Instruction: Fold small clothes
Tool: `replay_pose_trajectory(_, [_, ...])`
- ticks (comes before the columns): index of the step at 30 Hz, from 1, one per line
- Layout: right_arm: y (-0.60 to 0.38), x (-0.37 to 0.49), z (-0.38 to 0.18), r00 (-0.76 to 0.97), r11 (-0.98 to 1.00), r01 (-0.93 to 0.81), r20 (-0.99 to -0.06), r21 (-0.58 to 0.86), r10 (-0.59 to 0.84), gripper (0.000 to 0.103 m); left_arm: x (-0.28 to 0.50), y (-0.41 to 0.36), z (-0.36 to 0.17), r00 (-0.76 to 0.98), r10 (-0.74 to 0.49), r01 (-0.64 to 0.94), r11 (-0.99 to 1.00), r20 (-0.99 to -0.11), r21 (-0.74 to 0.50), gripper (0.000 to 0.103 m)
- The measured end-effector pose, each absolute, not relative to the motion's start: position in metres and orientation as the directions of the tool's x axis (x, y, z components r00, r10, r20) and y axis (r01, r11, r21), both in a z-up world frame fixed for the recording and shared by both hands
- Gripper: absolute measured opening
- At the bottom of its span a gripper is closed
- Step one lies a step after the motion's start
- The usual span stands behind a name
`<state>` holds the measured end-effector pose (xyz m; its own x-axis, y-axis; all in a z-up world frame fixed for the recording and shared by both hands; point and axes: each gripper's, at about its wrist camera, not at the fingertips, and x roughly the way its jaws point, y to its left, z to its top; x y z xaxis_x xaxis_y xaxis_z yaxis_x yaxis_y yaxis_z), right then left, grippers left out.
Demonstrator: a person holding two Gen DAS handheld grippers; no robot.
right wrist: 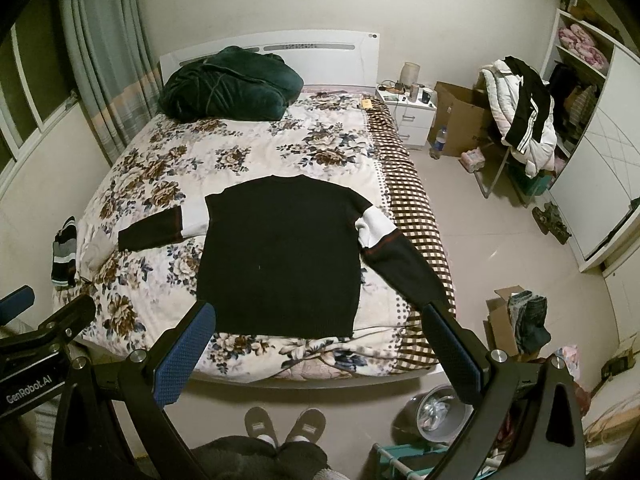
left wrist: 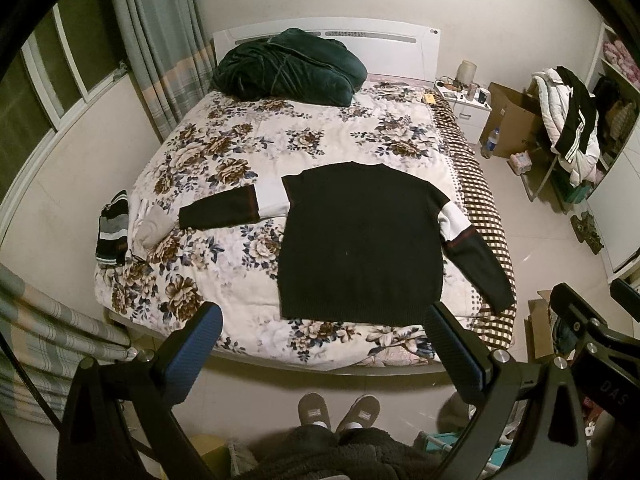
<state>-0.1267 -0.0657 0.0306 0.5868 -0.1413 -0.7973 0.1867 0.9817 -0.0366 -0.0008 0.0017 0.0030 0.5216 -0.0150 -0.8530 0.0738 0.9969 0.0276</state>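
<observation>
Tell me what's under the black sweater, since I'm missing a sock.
The black sweater lies flat on the floral quilt; its right sleeve crosses the checked blanket. No bulge shows, but anything thin beneath stays hidden.

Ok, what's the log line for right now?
sweater: flat on bed | left gripper: open | right gripper: open | fold: not begun

Black sweater (left wrist: 360,248) white-banded sleeves, floral quilt (left wrist: 224,152), green blanket (left wrist: 288,68)
</observation>
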Motion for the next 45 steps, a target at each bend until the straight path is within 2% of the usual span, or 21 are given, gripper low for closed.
replay_pose_trajectory(45, [-0.054,-0.120,0.024,0.583,0.983,0.179,-0.801,-0.034,-0.134,0.103,0.006,0.013,0.006,0.526,-0.012,0.068,0.997,-0.851,0.028,0.103])
